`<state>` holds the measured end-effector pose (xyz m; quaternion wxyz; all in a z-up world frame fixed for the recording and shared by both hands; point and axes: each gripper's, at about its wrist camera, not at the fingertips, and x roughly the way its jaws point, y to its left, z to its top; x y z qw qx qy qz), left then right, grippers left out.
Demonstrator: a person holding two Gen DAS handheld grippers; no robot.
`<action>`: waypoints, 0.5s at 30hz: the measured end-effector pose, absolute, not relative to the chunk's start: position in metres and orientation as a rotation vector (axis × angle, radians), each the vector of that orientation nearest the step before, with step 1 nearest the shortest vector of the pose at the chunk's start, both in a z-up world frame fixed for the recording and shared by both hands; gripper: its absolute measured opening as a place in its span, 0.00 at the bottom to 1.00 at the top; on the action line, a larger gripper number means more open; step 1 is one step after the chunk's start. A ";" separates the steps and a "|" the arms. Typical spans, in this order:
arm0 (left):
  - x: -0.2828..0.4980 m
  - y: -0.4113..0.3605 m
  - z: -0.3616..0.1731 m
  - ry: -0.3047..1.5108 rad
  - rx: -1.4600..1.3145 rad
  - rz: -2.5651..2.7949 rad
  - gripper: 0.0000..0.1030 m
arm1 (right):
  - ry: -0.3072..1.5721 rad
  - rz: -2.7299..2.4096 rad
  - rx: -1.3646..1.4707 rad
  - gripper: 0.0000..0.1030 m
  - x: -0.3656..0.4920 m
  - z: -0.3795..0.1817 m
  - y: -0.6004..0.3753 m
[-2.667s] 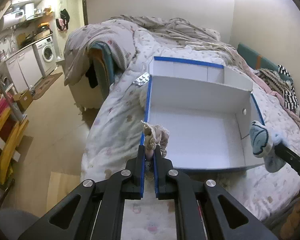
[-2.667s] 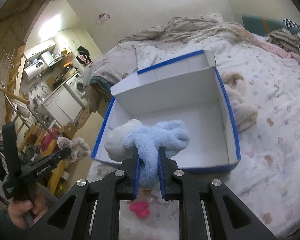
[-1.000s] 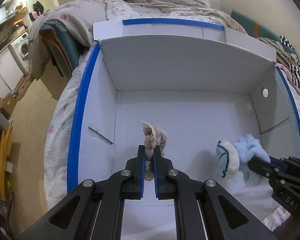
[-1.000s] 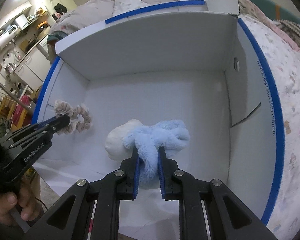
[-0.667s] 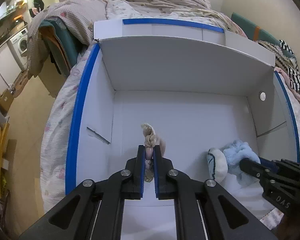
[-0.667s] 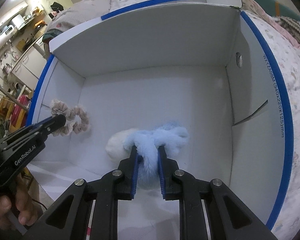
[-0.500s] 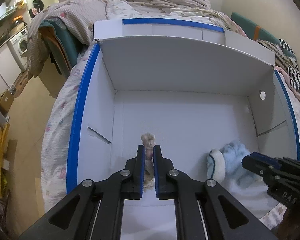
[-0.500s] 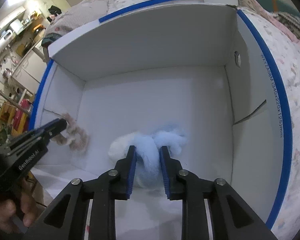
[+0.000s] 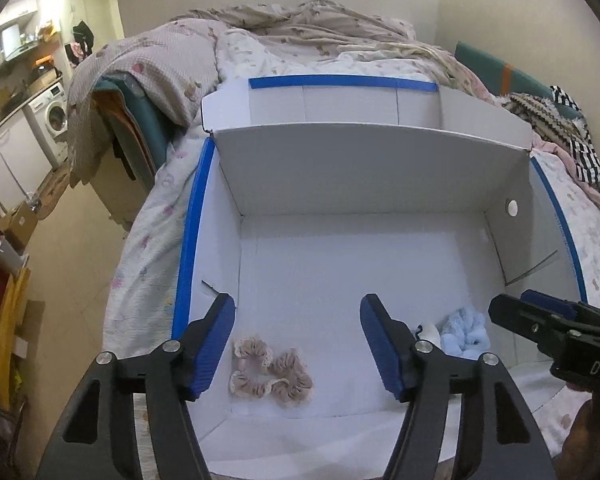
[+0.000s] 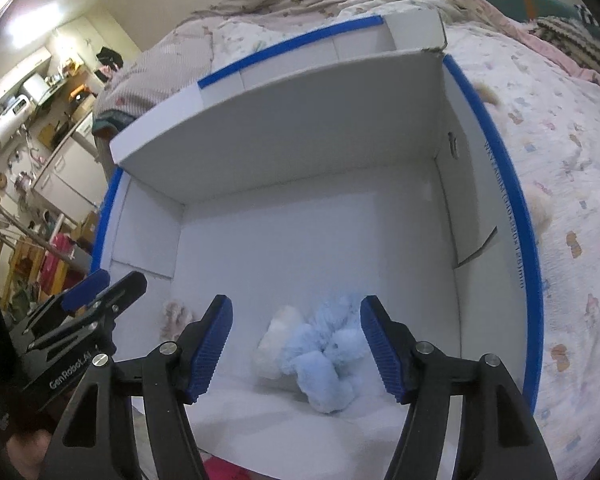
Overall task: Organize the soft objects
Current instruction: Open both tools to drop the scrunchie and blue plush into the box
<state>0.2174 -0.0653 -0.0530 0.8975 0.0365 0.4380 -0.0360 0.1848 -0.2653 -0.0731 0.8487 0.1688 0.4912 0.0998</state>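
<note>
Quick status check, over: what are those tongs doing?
Both tongs, left and right, open. Beige scrunchies and blue plush lying in white box. Nothing blocking.

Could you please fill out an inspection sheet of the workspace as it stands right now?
Surface: open white box with blue-taped edges, sitting on a bed with a patterned sheet.
Job's things: beige scrunchies lie on the box floor near the front left; a fluffy blue and white soft item lies on the floor to their right.
Clutter: crumpled blanket and striped fabric on the bed; a fuzzy cream item just outside the box's right wall.
Grippers: left tool open above the scrunchies; right tool open above the blue item; neither holds anything.
Cables: nothing seen.
Surroundings: washing machine and kitchen shelves at far left.
</note>
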 end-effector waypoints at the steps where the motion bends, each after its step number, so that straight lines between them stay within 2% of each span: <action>1: 0.216 -0.065 -0.052 0.906 0.073 -0.075 0.62 | 1.026 0.209 0.361 0.79 0.184 -0.071 -0.266; 3: 0.213 -0.065 -0.049 0.894 0.077 -0.065 0.62 | 1.006 0.200 0.368 0.88 0.183 -0.067 -0.267; 4: 0.213 -0.065 -0.047 0.887 0.082 -0.061 0.62 | 0.994 0.194 0.373 0.97 0.183 -0.065 -0.267; 5: 0.211 -0.066 -0.045 0.880 0.087 -0.056 0.62 | 0.982 0.186 0.380 1.00 0.181 -0.063 -0.269; 15: 0.193 -0.059 -0.029 0.817 0.099 -0.018 0.65 | 0.948 0.169 0.413 1.00 0.171 -0.059 -0.275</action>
